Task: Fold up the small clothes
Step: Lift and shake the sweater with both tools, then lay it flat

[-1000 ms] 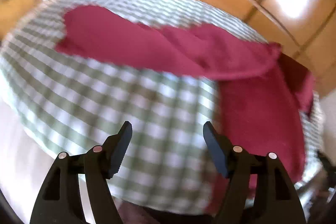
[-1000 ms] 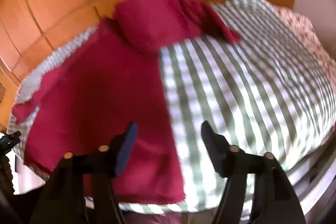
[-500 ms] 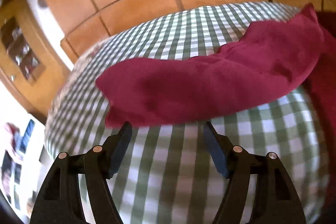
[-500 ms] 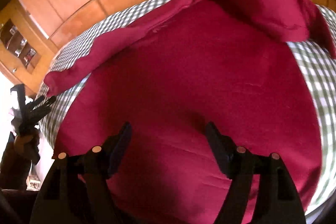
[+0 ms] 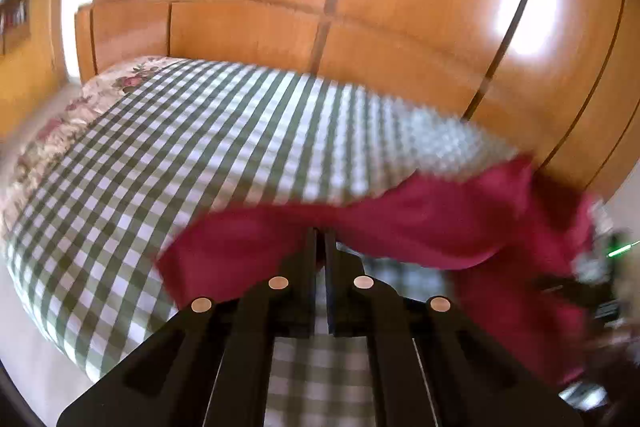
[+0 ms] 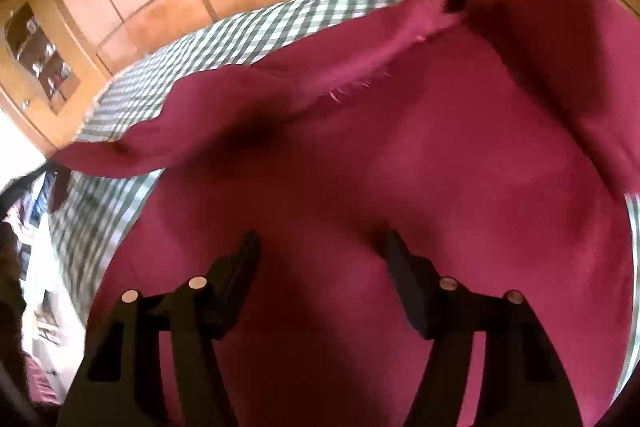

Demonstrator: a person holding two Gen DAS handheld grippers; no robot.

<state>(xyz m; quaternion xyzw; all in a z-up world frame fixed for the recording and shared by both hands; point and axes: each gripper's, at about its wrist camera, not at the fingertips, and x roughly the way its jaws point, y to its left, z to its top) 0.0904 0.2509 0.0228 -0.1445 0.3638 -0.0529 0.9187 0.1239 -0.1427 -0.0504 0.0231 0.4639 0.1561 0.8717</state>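
A dark red garment (image 6: 420,155) lies spread on a bed with a green-and-white checked cover (image 5: 208,131). In the left wrist view my left gripper (image 5: 320,239) is shut on the near edge of the garment's long sleeve (image 5: 400,223), which hangs lifted above the cover. In the right wrist view my right gripper (image 6: 320,243) is open and empty, hovering over the garment's body. The lifted sleeve (image 6: 256,111) stretches away to the left there.
Wooden wardrobe panels (image 5: 360,7) stand close behind the bed. A floral pillow or sheet (image 5: 60,123) lies at the bed's left end. Pale floor (image 5: 24,347) shows beside the bed. A person's dark shape (image 6: 16,211) is at the left edge.
My left gripper has closed on the sleeve's edge and lifted it. My right gripper has stayed open over the garment's body and moved slightly closer.
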